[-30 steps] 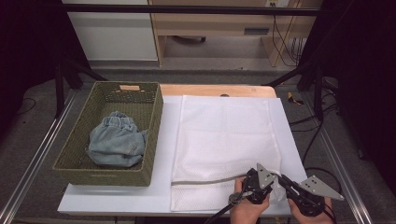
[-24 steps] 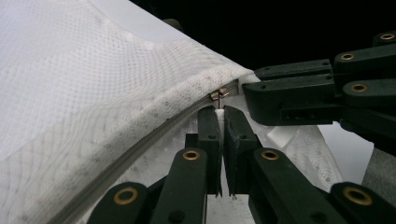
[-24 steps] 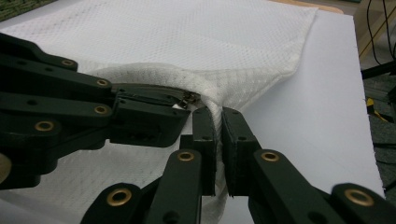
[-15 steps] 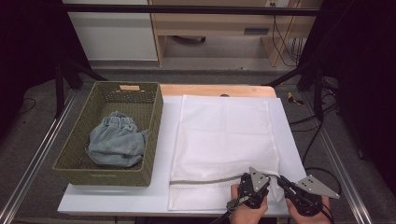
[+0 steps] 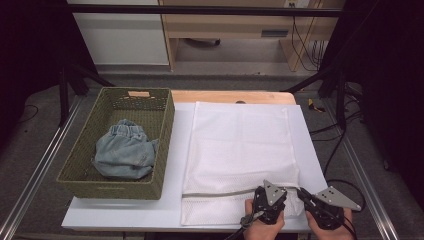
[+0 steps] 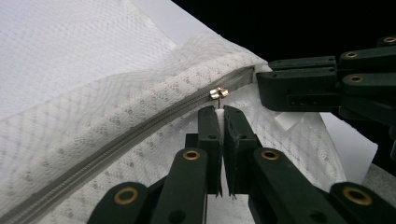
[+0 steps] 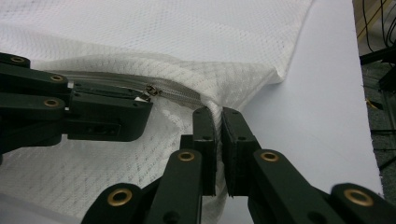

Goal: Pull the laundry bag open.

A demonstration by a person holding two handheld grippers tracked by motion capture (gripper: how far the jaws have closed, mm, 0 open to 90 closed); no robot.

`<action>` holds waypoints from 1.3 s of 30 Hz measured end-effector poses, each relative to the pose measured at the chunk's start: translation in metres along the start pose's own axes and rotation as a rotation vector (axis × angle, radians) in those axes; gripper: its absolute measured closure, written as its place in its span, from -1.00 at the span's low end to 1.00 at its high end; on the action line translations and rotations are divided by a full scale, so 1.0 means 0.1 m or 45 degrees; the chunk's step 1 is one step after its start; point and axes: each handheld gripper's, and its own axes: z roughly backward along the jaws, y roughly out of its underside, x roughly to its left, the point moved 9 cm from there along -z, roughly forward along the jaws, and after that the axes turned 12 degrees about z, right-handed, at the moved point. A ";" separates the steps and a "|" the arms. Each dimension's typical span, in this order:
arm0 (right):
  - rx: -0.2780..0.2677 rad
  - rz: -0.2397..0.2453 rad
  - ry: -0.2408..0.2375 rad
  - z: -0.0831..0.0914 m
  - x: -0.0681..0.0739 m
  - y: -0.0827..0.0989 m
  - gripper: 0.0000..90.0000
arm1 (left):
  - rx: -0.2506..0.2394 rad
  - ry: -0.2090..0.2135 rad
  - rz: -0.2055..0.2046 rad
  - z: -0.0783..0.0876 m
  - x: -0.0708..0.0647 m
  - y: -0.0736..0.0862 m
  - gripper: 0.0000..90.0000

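A white mesh laundry bag lies flat on the white table, just right of a green woven basket that holds a crumpled piece of blue denim clothing. A grey zipper runs across the bag near its edge closest to the person, and both hands work at the right-hand end of that zipper. The left hand-held gripper has its jaws pressed together on a small white tab that hangs from the metal zipper slider, with the slider sitting just beyond the jaw tips at the closed end of the zipper. The right hand-held gripper has its jaws pinched together on a fold of the bag's mesh fabric right at the end of the zipper, beside the bag's near right corner, so the fabric bunches up there. The two grippers sit close to each other, the left one's tips reaching in from the side in the right gripper view, almost touching the slider. In the high view the person's hands come in at the bottom edge, near the table's front right corner.
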 end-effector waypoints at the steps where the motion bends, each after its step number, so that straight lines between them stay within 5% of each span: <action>1: 0.000 0.000 0.000 0.00 0.00 0.00 0.90 | 0.000 0.000 0.000 0.00 0.00 0.00 0.93; 16: 0.028 0.046 0.008 -0.08 0.05 -0.06 0.90 | -0.022 -0.047 0.010 0.22 0.23 -0.01 0.93; 39: 0.036 0.053 -0.008 -0.09 0.06 -0.05 0.90 | -0.024 -0.018 0.045 0.31 0.29 0.01 0.93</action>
